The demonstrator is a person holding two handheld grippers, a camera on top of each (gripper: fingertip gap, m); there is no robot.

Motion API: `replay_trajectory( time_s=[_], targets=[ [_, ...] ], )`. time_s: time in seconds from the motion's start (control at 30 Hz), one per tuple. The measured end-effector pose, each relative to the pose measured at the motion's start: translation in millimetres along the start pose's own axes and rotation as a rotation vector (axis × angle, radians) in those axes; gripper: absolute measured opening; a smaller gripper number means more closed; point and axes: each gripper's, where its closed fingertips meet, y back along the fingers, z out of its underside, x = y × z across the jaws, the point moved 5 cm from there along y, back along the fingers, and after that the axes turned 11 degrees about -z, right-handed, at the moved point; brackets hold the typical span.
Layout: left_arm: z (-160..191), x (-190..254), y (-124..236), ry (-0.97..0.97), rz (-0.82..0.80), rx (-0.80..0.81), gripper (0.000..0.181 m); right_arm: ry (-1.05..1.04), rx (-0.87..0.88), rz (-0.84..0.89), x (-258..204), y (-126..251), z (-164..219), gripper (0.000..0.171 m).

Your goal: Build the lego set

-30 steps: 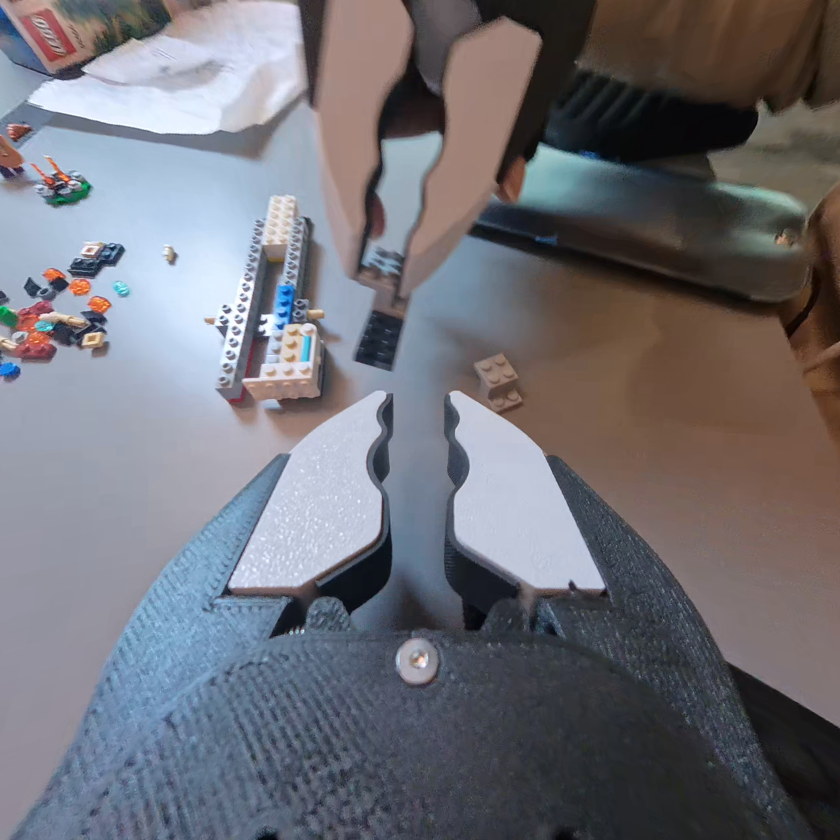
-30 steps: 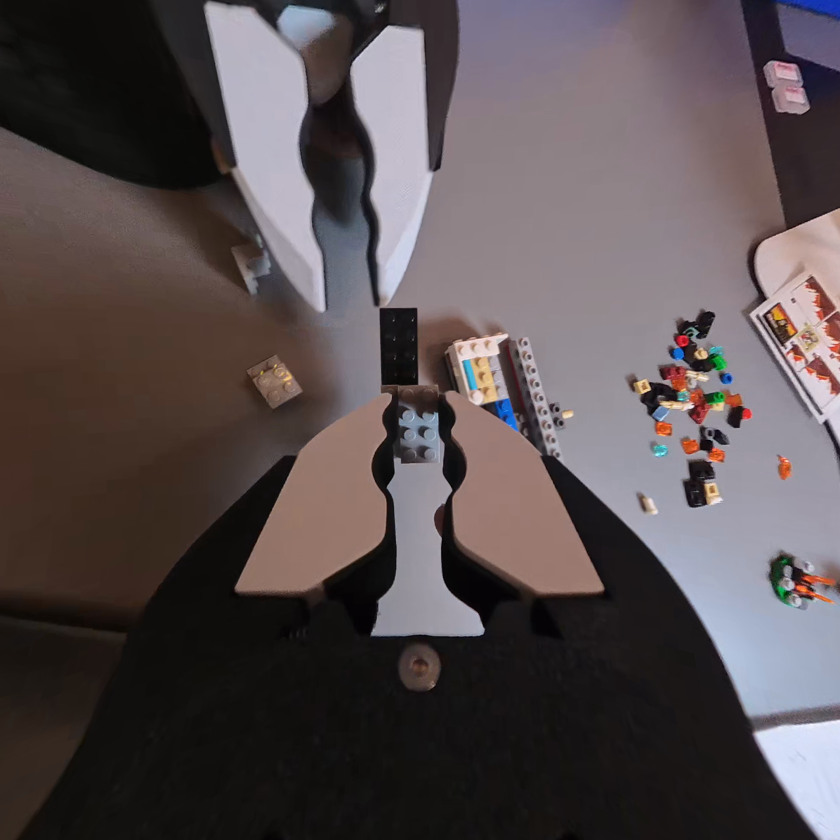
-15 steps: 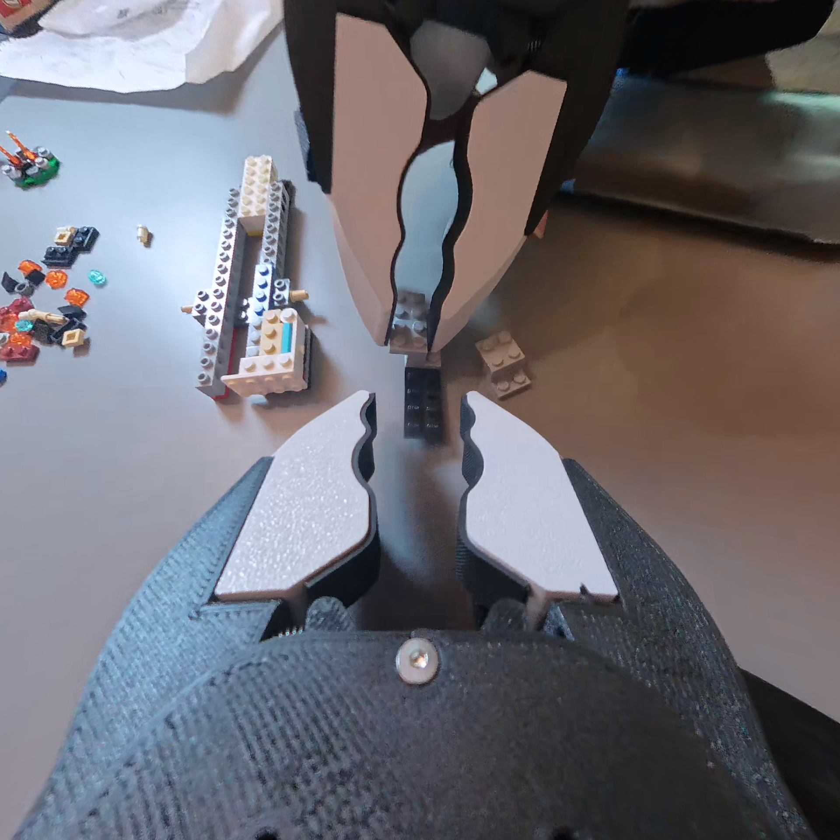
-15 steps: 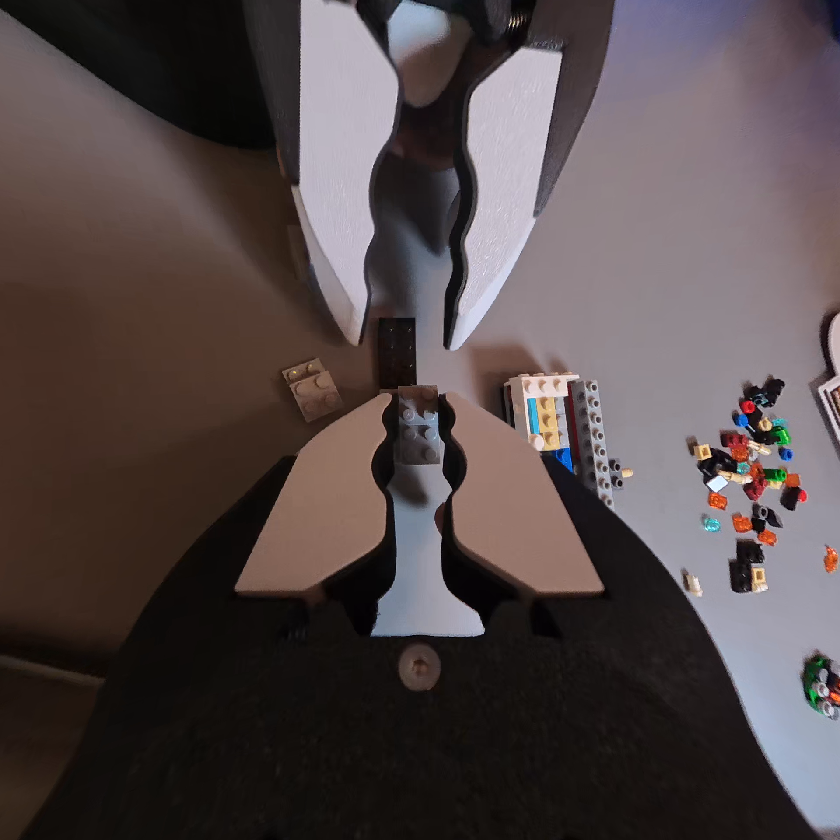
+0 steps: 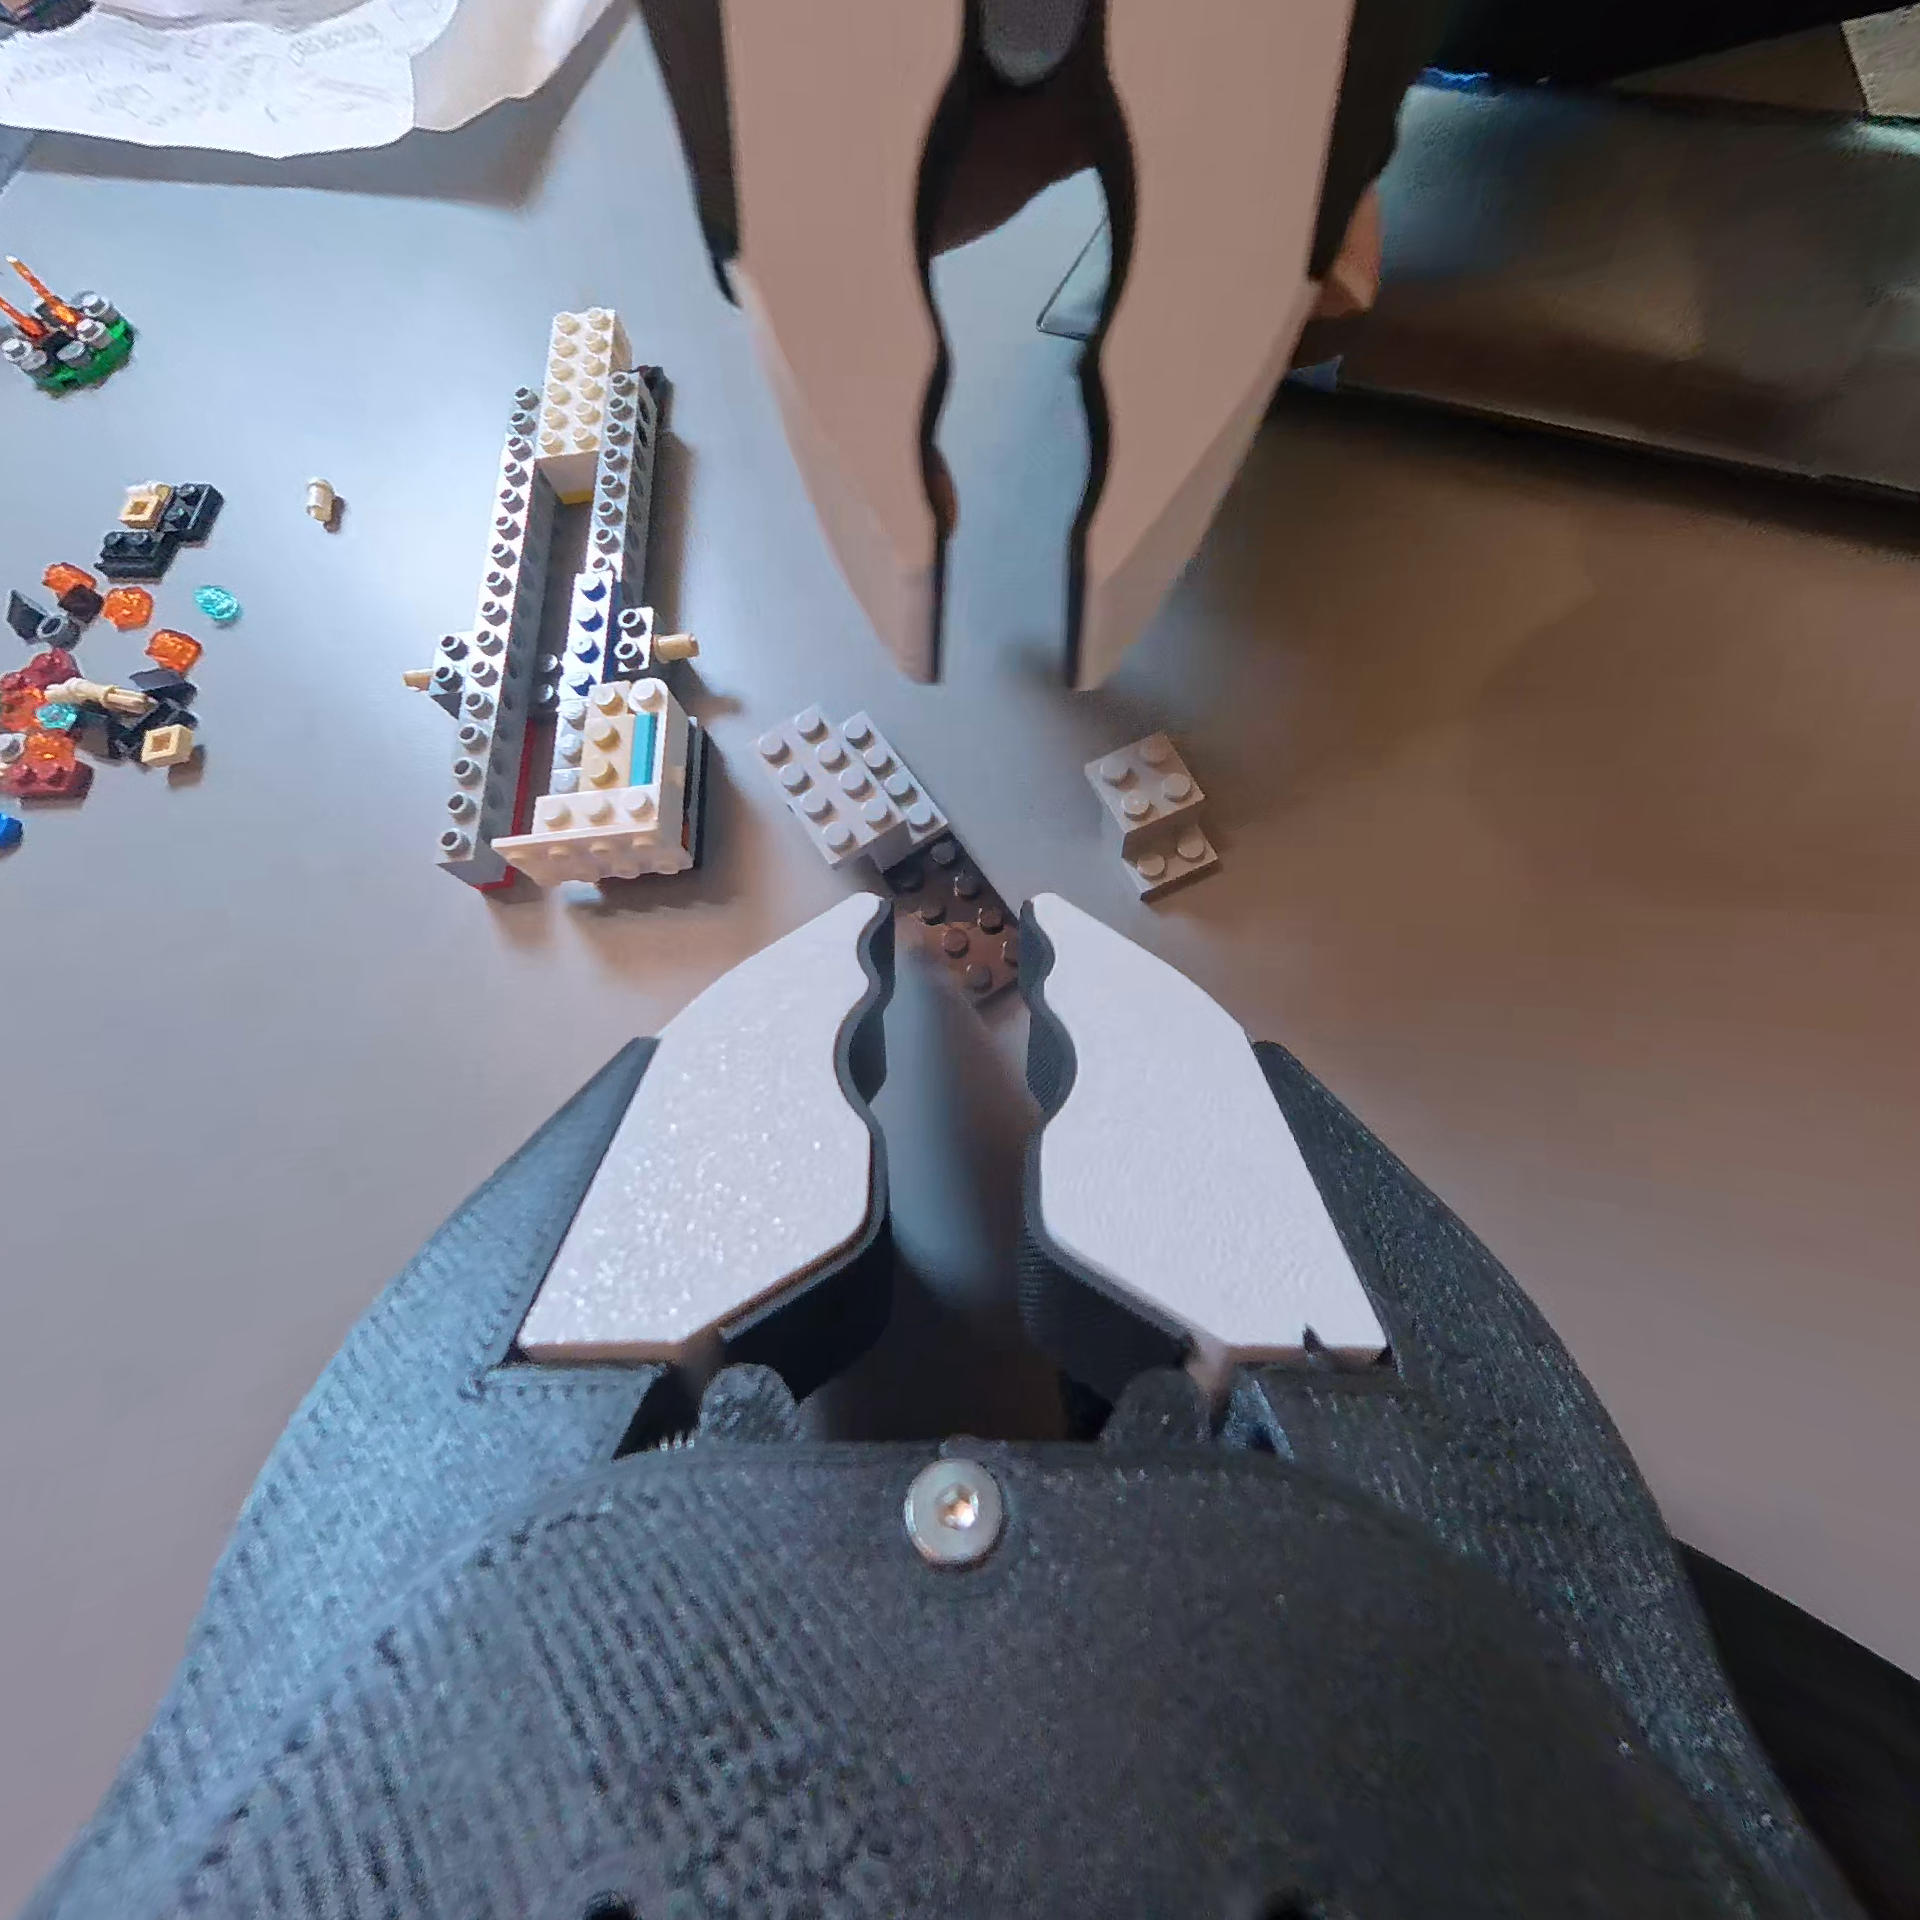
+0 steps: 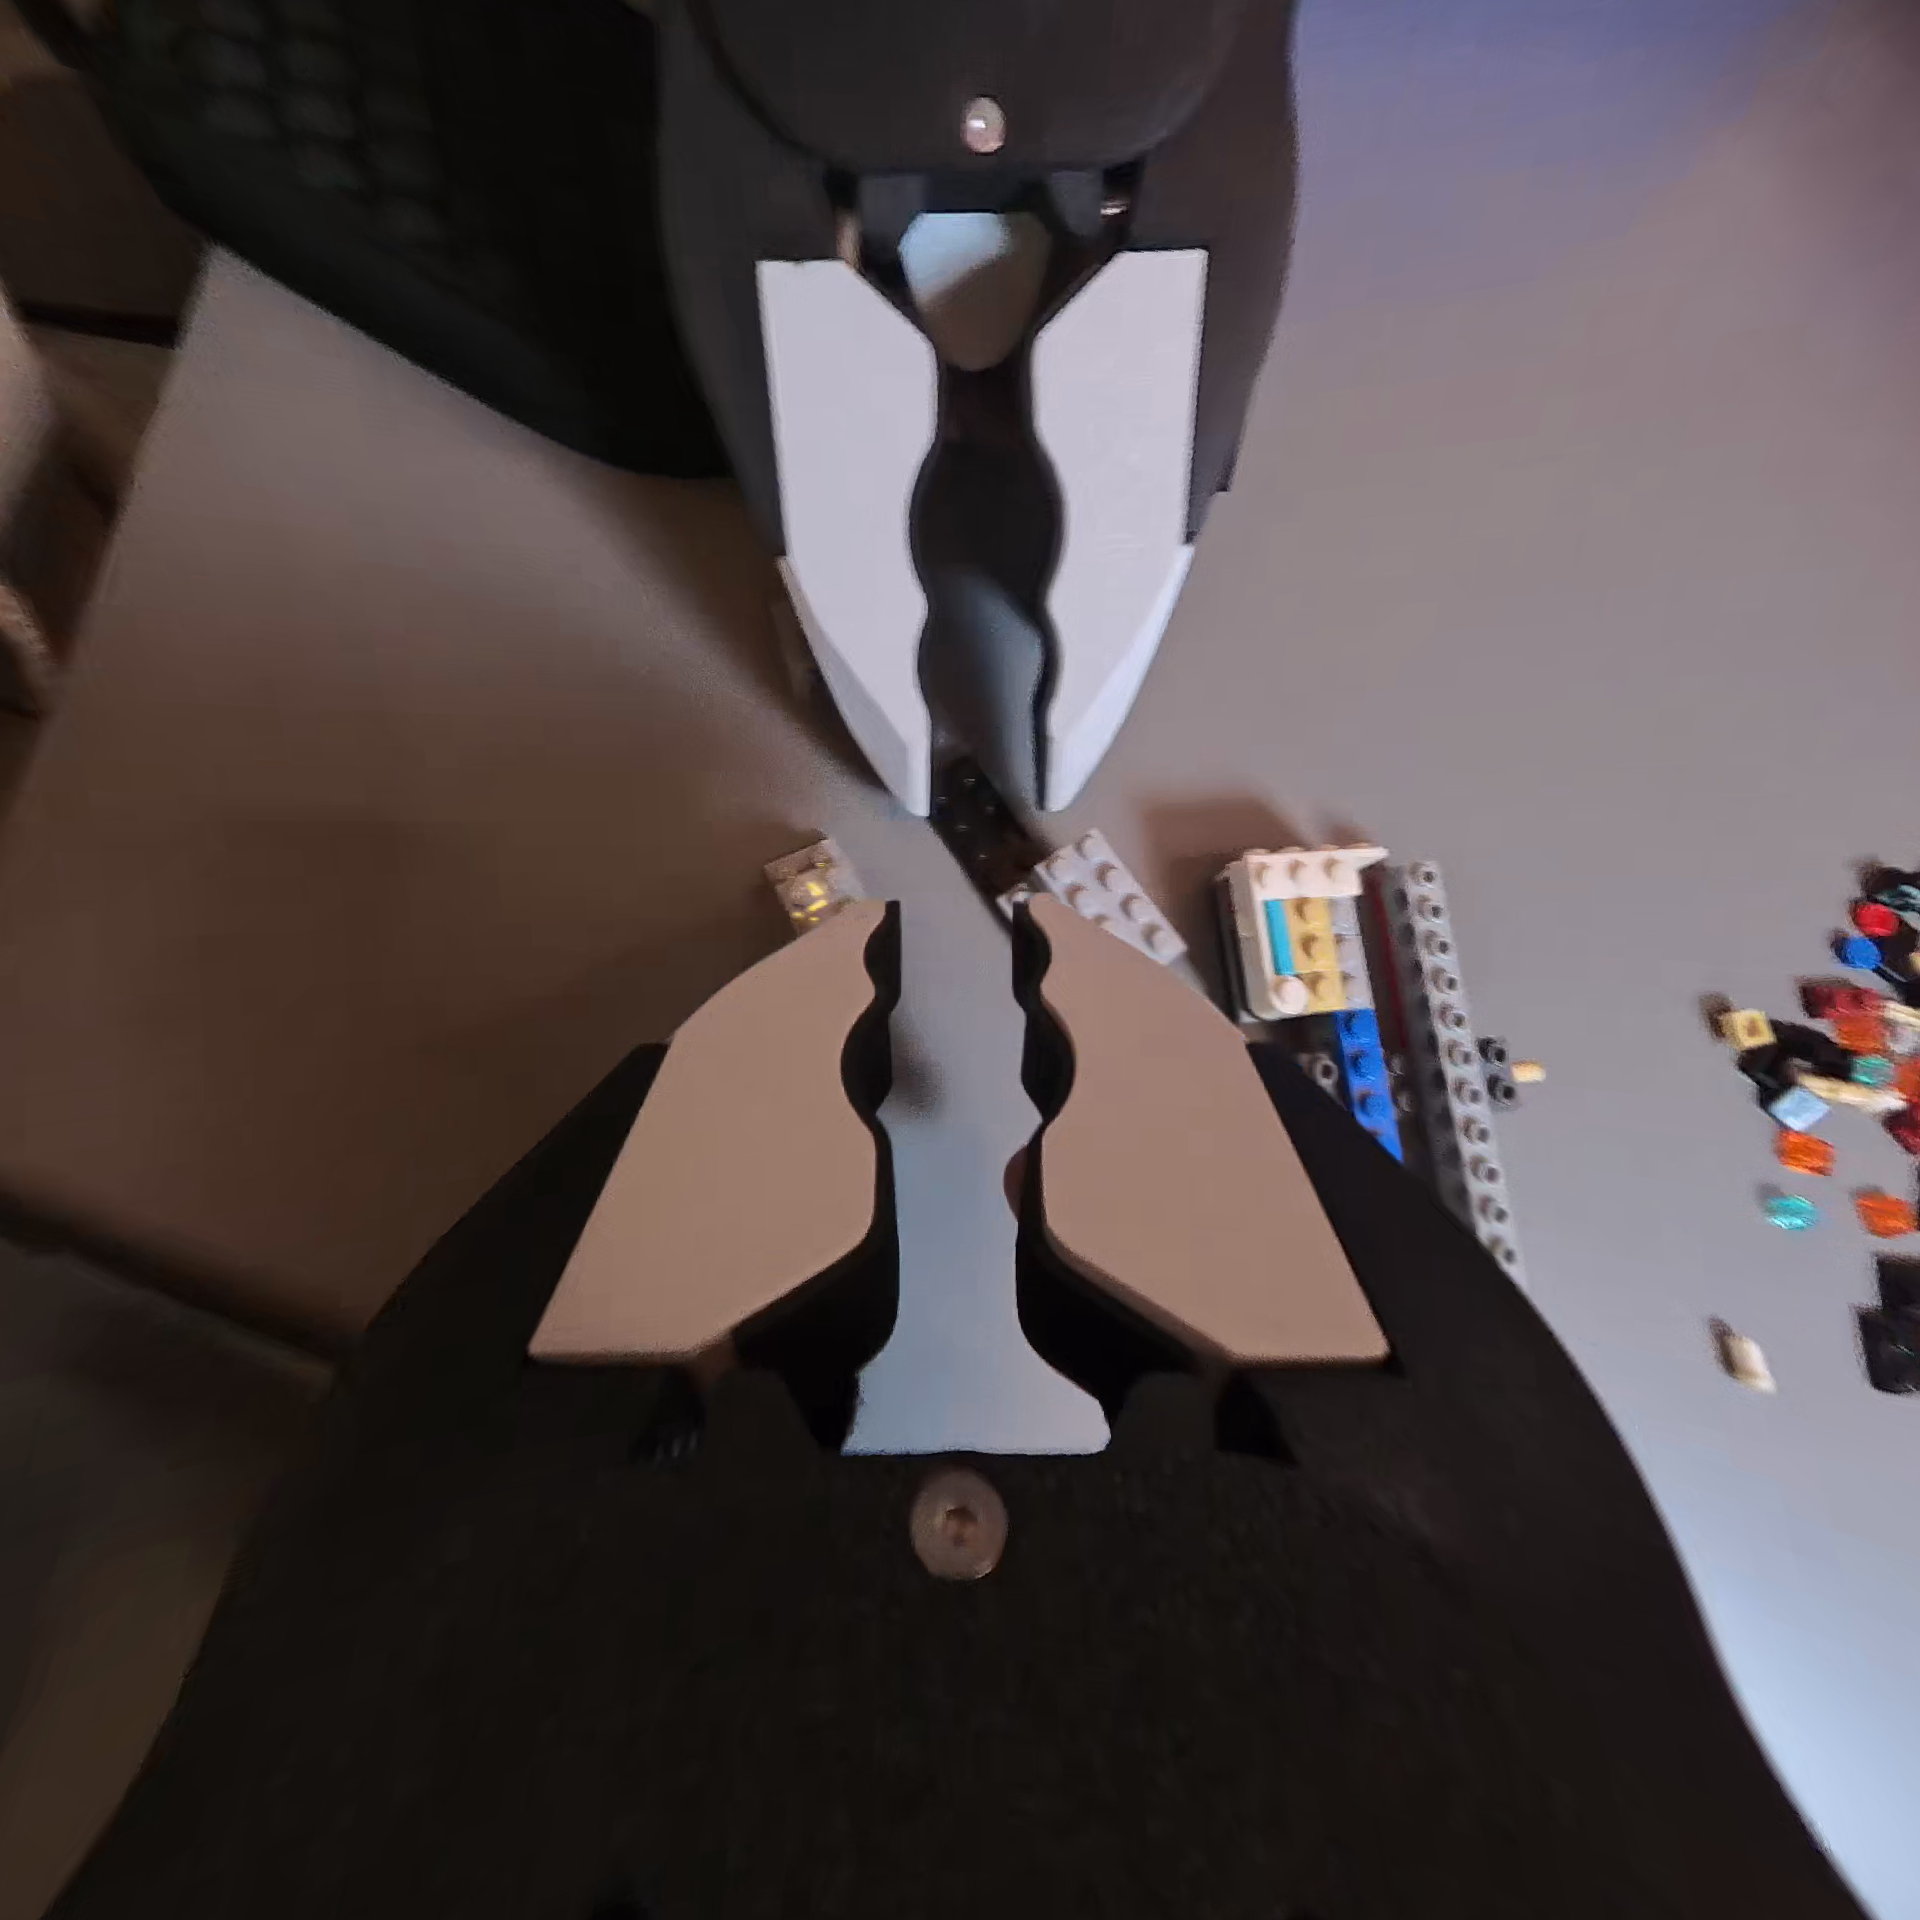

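A black plate (image 5: 961,930) lies low at the table, and a light grey plate (image 5: 844,784) sits on its far end, turned to the left. My left gripper (image 5: 956,912) has its fingertips closed against the sides of the black plate. In the right wrist view the left gripper (image 6: 982,805) comes in from above, with the black plate (image 6: 971,831) between its tips and the grey plate (image 6: 1112,894) beside them. My right gripper (image 6: 956,914) is open and empty, just short of the plates. In the left wrist view it (image 5: 1003,670) hangs above them.
A long grey, white and blue build (image 5: 561,644) lies left of the plates. A tan bracket piece (image 5: 1153,810) lies to their right. Several small loose pieces (image 5: 94,675) and a small green build (image 5: 68,343) are far left. White paper (image 5: 260,73) is at the back.
My right gripper has let go of the grey plate, opened and drawn back. My left gripper has moved forward and closed on the black plate, which has turned slantwise.
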Motion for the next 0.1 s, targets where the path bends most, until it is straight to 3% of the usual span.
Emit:
replay_trajectory(
  time_s=[0.03,0.1],
  targets=[
    [-0.1,-0.7,0.1,0.004,-0.002,0.001,0.023,0.007,0.007,-0.022,-3.9,-1.6,0.1,0.020],
    [-0.3,-1.6,0.4,0.011,-0.004,0.006,0.024,0.008,-0.018,-0.064,-10.0,-7.7,2.0,0.021]
  ],
)
